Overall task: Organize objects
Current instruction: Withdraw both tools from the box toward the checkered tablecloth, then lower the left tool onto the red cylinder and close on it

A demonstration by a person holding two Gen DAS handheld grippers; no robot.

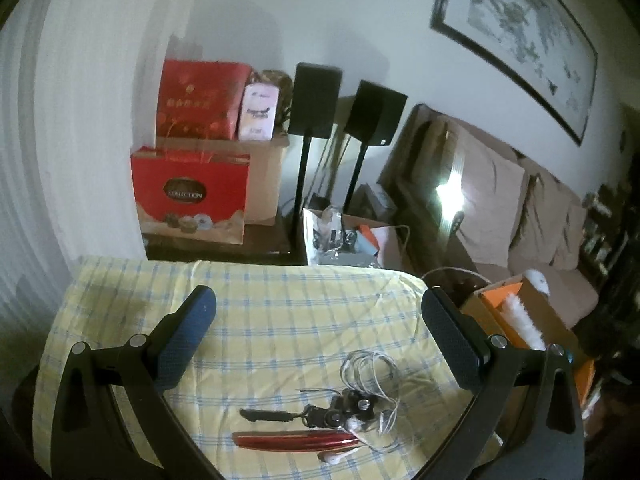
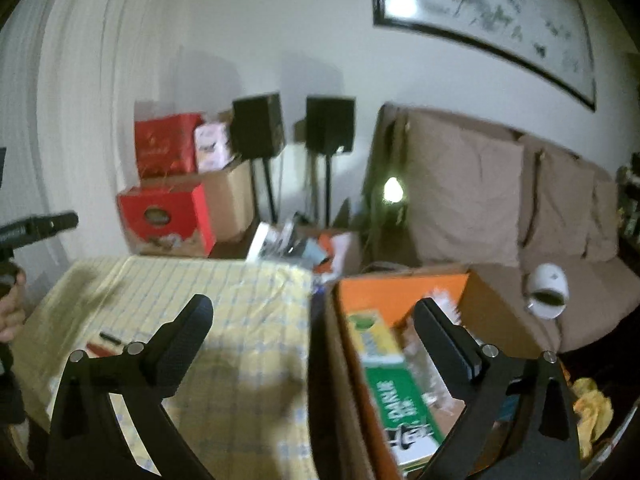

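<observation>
On the yellow checked tablecloth (image 1: 248, 320) lie a red pen-like case (image 1: 292, 440), a black strap with a clip (image 1: 280, 415), a small black gadget (image 1: 358, 405) and tangled white earphones (image 1: 372, 376). My left gripper (image 1: 320, 320) hovers open above and behind them, holding nothing. In the right wrist view my right gripper (image 2: 312, 320) is open and empty, straddling the table edge and an open cardboard box (image 2: 404, 284) with a green and yellow package (image 2: 394, 380) inside. The red case (image 2: 98, 349) shows small at the left, near a hand (image 2: 12, 312) with the other gripper.
Beside the table stands the orange-lined box (image 1: 516, 312) with a white brush in it. Behind are red gift boxes (image 1: 192, 200), two black speakers on stands (image 1: 316, 100), a bag of clutter (image 1: 344, 240) and a brown sofa (image 2: 520, 208) with a white mug (image 2: 548, 290).
</observation>
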